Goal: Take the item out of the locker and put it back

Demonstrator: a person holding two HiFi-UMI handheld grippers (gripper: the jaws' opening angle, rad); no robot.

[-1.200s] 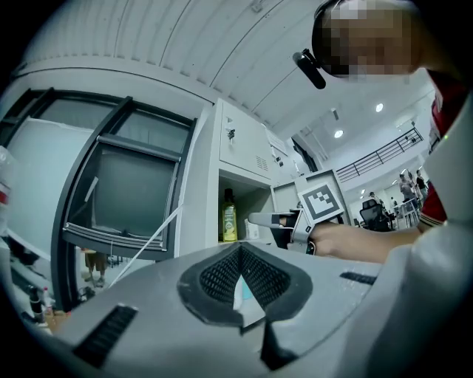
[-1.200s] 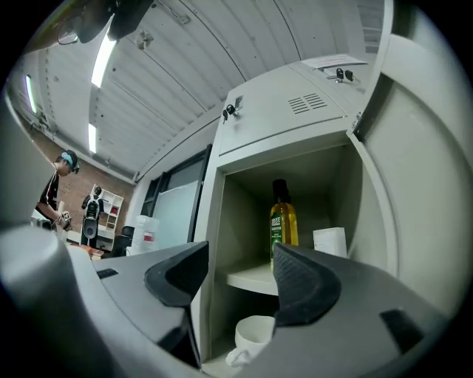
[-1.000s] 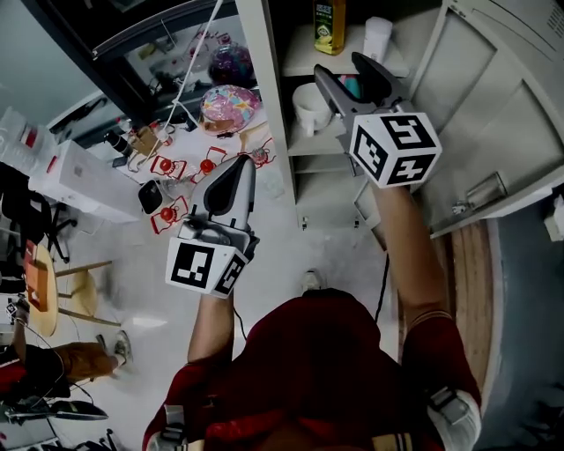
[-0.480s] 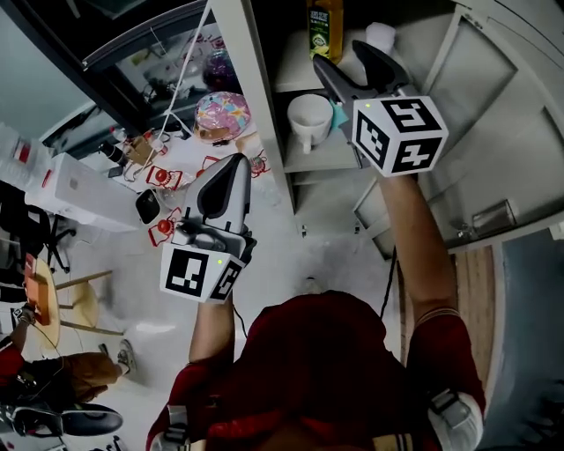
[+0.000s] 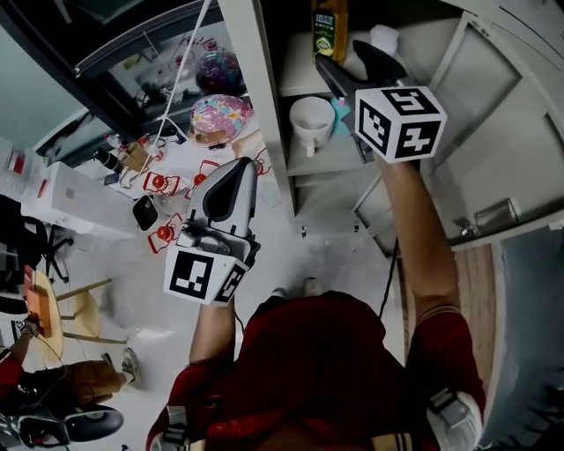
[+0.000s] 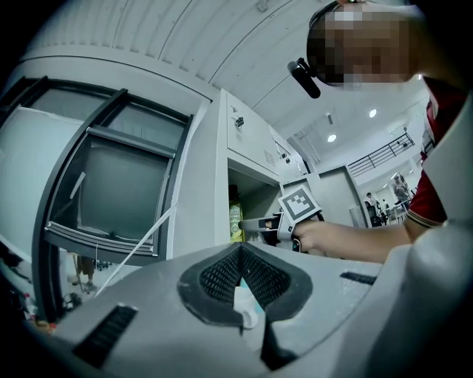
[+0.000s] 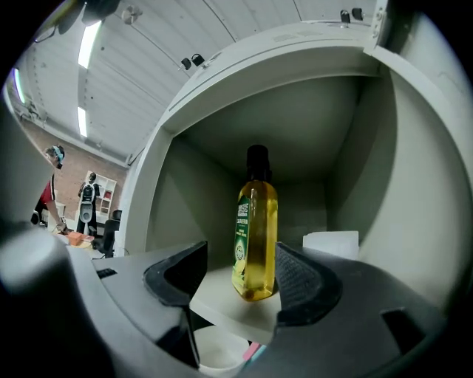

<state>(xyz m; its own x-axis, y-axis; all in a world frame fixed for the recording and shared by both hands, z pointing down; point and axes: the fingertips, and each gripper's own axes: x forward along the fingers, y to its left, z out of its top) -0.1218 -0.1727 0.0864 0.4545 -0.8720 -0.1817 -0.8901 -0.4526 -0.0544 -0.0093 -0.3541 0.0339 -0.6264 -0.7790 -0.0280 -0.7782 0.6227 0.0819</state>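
A yellow oil bottle [image 7: 255, 236] with a black cap and green label stands upright on the top shelf of the open locker [image 5: 264, 106]; in the head view the bottle [image 5: 329, 26] is at the top edge. My right gripper [image 7: 244, 277] is open and held just short of the shelf, with the bottle framed between its jaws but untouched. It shows as right gripper [image 5: 352, 60] from above. My left gripper [image 5: 231, 181] is shut on nothing, out in front of the locker's left wall. In the left gripper view the left gripper [image 6: 240, 277] looks toward the bottle [image 6: 235, 221].
A white box [image 7: 330, 242] stands right of the bottle on the same shelf. A white mug [image 5: 310, 119] and something teal sit on the shelf below. The locker door [image 5: 502, 132] hangs open at the right. A cluttered table [image 5: 176, 185] lies to the left.
My right gripper has risen a little and edged toward the top shelf with the bottle. The left gripper has barely moved.
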